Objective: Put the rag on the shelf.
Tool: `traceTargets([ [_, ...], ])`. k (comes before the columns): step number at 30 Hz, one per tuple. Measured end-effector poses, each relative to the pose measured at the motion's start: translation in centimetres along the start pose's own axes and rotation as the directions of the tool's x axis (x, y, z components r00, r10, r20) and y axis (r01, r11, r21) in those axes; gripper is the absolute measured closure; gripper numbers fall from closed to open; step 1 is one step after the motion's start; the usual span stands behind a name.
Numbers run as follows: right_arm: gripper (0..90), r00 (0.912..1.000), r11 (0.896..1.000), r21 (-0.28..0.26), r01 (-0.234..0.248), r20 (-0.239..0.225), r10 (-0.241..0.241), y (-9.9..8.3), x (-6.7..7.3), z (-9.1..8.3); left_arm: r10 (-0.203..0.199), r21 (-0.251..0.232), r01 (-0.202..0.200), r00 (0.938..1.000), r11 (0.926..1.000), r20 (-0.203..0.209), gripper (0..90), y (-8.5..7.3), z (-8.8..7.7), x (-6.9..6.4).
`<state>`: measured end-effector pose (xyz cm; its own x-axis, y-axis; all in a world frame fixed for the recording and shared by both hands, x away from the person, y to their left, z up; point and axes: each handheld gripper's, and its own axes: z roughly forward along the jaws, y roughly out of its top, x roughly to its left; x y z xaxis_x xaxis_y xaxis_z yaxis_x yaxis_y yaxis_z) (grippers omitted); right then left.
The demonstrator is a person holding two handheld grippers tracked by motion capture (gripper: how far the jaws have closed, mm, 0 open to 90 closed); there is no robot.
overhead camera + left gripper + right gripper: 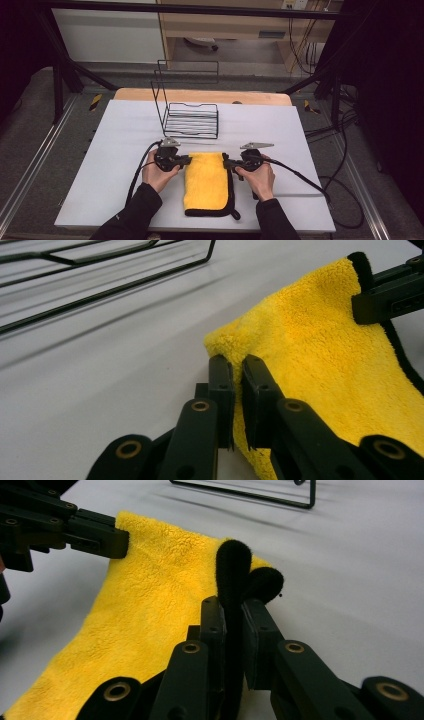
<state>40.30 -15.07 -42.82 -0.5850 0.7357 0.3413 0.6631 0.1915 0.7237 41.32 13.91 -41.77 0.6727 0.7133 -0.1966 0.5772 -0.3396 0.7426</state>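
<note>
A folded yellow towel (207, 185) with black trim lies on the white table (120, 160), near the front. My left gripper (189, 160) is at its far left corner and my right gripper (225, 163) at its far right corner. In the left gripper view my left gripper (237, 367) is shut on the yellow corner of the towel (320, 355), which rises slightly off the table. In the right gripper view my right gripper (232, 605) is shut on the towel's (150, 595) black-trimmed edge, which bulges up between the jaws.
A black wire rack (192, 120) stands just behind the towel, with a tall wire frame at its left side. Its base wires show close by in the left gripper view (107, 294) and the right gripper view (250, 496). Cables trail from both grippers toward the table's front.
</note>
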Motion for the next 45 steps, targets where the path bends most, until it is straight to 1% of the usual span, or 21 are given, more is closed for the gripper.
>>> traceTargets([
  [4, 81.5, 0.999, 0.999, -0.03, 0.039, -0.019, -0.039, -0.1, 0.5, -0.8, 0.015, -0.021, -0.015, 0.9999, 0.9997, 0.004, 83.7, 0.1, -0.6, -0.4],
  [6, 81.6, 0.9988, 0.999, -0.032, 0.043, -0.021, -0.044, -0.1, 0.6, -1.0, 0.023, -0.031, -0.023, 0.9997, 0.9993, 0.006, 83.7, 0.1, -0.9, -0.6],
  [8, 81.6, 0.9981, 0.997, -0.04, 0.059, -0.017, -0.059, 0.0, 0.9, -1.4, 0.03, -0.038, -0.03, 0.9995, 0.9988, 0.01, 83.7, 0.2, -1.1, -0.7],
  [11, 81.6, 0.9973, 0.996, -0.05, 0.071, -0.016, -0.072, 0.1, 1.1, -1.6, 0.038, -0.051, -0.038, 0.9992, 0.998, 0.013, 83.7, 0.3, -1.6, -1.0],
  [13, 81.7, 0.9977, 0.996, -0.055, 0.066, -0.014, -0.067, 0.2, 1.3, -1.9, 0.044, -0.062, -0.043, 0.9989, 0.9971, 0.016, 83.7, 0.5, -2.0, -1.2],
  [14, 81.8, 0.997, 0.995, -0.066, 0.075, -0.012, -0.076, 0.3, 1.4, -2.1, 0.048, -0.066, -0.047, 0.9987, 0.9967, 0.018, 83.7, 0.5, -2.2, -1.3],
  [16, 81.8, 0.9971, 0.995, -0.068, 0.074, -0.011, -0.075, 0.3, 1.5, -2.2, 0.057, -0.075, -0.055, 0.9982, 0.9957, 0.018, 83.7, 0.6, -2.5, -1.4],
  [19, 81.8, 0.9962, 0.993, -0.085, 0.086, -0.006, -0.087, 0.4, 1.7, -2.6, 0.065, -0.089, -0.063, 0.9977, 0.994, 0.021, 83.7, 0.9, -3.0, -1.7],
  [24, 81.8, 0.9935, 0.987, -0.115, 0.114, 0.006, -0.114, 0.9, 2.4, -3.3, 0.088, -0.117, -0.085, 0.996, 0.9894, 0.015, 83.8, 1.5, -3.9, -2.2],
  [29, 81.9, 0.9893, 0.977, -0.155, 0.146, 0.018, -0.145, 1.4, 3.0, -4.1, 0.112, -0.147, -0.11, 0.9936, 0.983, 0.009, 83.8, 2.2, -5.0, -2.8],
  [30, 81.9, 0.9876, 0.973, -0.17, 0.157, 0.024, -0.155, 1.7, 3.3, -4.5, 0.116, -0.153, -0.113, 0.9933, 0.9818, 0.01, 83.8, 2.3, -5.2, -2.9],
  [32, 81.9, 0.9875, 0.972, -0.177, 0.158, 0.023, -0.156, 1.8, 3.4, -4.6, 0.126, -0.162, -0.124, 0.9921, 0.979, 0.004, 83.8, 2.5, -5.5, -3.1],
  [34, 81.9, 0.9861, 0.967, -0.196, 0.166, 0.028, -0.164, 2.1, 3.6, -5.0, 0.131, -0.172, -0.129, 0.9913, 0.9766, 0.0, 83.8, 2.8, -5.8, -3.2],
  [35, 81.9, 0.9861, 0.967, -0.196, 0.166, 0.028, -0.164, 2.1, 3.6, -5.0, 0.136, -0.173, -0.134, 0.9907, 0.9757, -0.001, 83.8, 2.9, -6.0, -3.2],
  [45, 82.1, 0.9802, 0.949, -0.246, 0.198, 0.044, -0.193, 3.6, 4.5, -6.4, 0.147, -0.228, -0.148, 0.9889, 0.9623, -0.018, 83.9, 4.3, -7.3, -3.5],
])
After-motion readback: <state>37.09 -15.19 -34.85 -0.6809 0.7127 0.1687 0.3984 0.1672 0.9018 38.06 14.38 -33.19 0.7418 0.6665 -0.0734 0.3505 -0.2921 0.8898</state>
